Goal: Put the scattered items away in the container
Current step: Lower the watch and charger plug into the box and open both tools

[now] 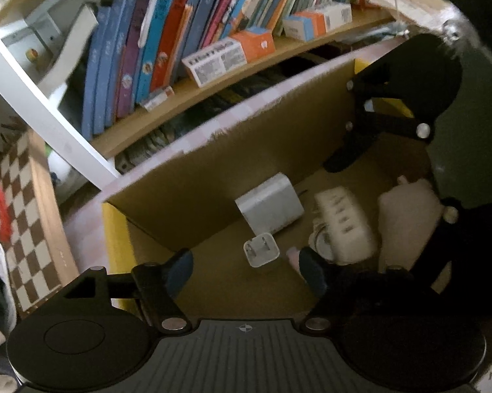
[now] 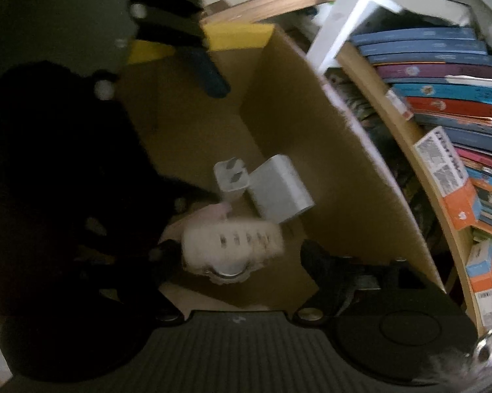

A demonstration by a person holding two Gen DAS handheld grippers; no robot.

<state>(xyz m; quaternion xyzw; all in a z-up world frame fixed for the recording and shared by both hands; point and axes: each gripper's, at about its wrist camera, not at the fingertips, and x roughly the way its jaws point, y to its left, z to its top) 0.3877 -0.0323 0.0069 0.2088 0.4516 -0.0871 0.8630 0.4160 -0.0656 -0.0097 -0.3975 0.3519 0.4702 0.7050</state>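
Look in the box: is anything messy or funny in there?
A little. In the cardboard box the big white charger lies tipped against the wall, the small plug rests prongs-up, and the power strip sits crooked over something round. Nothing looks broken or spilled.

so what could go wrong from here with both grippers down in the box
1. The left gripper and right gripper sit close together inside the cardboard box; lifting out, they may bump each other.
2. The power strip lies between the right gripper's open fingers, so it may get snagged and dragged.
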